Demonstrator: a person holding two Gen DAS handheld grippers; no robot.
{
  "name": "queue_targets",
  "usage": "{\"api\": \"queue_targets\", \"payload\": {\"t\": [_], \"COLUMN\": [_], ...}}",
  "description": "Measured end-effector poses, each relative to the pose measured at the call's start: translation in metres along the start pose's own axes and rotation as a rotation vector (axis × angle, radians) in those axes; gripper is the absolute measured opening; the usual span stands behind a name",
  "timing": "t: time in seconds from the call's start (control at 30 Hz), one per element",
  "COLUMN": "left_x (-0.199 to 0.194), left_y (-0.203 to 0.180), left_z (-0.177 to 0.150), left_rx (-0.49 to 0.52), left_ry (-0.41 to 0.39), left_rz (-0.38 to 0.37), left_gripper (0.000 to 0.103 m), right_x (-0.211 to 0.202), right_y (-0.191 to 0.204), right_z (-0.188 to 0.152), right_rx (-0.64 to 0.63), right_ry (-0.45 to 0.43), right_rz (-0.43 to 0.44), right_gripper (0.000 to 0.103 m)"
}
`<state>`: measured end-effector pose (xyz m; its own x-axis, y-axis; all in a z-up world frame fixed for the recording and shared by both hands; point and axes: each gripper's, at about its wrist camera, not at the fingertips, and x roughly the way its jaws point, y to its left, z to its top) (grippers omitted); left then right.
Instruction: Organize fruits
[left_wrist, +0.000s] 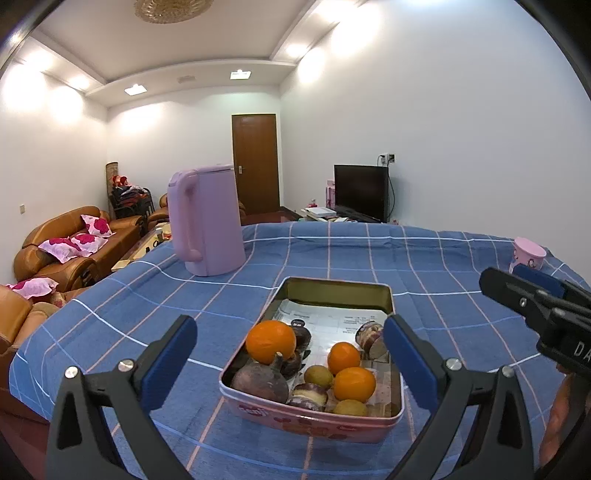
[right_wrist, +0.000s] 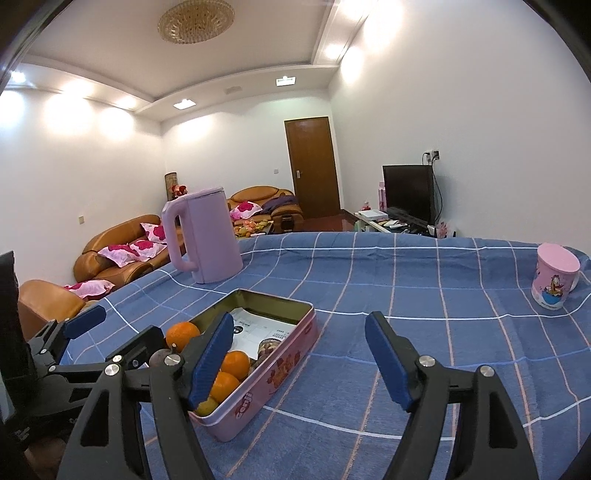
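Observation:
A pink rectangular tin (left_wrist: 310, 421) lined with paper sits on the blue checked tablecloth. It holds three oranges, the largest (left_wrist: 270, 341) at the near left, dark purple mangosteens (left_wrist: 260, 380), small yellow-green fruits (left_wrist: 318, 376) and a cut mangosteen (left_wrist: 370, 338). My left gripper (left_wrist: 290, 362) is open and empty, its fingers standing either side of the tin's near end. My right gripper (right_wrist: 299, 360) is open and empty, just right of the tin (right_wrist: 273, 373); it shows in the left wrist view (left_wrist: 524, 295) at the right edge.
A pink kettle (left_wrist: 205, 219) stands on the cloth behind the tin to the left. A pink cartoon mug (right_wrist: 556, 275) stands at the far right of the table. Brown sofas with pink cushions (left_wrist: 70, 243) lie beyond the table's left edge. A TV (left_wrist: 360, 192) is at the back.

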<state>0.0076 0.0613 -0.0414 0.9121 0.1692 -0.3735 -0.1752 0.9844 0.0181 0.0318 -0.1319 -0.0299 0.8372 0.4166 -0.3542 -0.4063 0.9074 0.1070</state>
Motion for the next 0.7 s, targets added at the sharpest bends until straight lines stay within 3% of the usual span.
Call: {"api": "queue_targets", "payload": {"t": [0.7], "left_x": [-0.009], "left_y": [-0.01], "left_z": [0.004], "left_rx": [0.013], "left_ry": [-0.004], "left_rz": [-0.015], "left_gripper": [0.103], "right_x": [-0.02], "right_y": [-0.006], "right_z": [-0.002], "right_rx": [0.024], "right_ry": [-0.037], "right_rz": [-0.009], "right_gripper": [0.075]}}
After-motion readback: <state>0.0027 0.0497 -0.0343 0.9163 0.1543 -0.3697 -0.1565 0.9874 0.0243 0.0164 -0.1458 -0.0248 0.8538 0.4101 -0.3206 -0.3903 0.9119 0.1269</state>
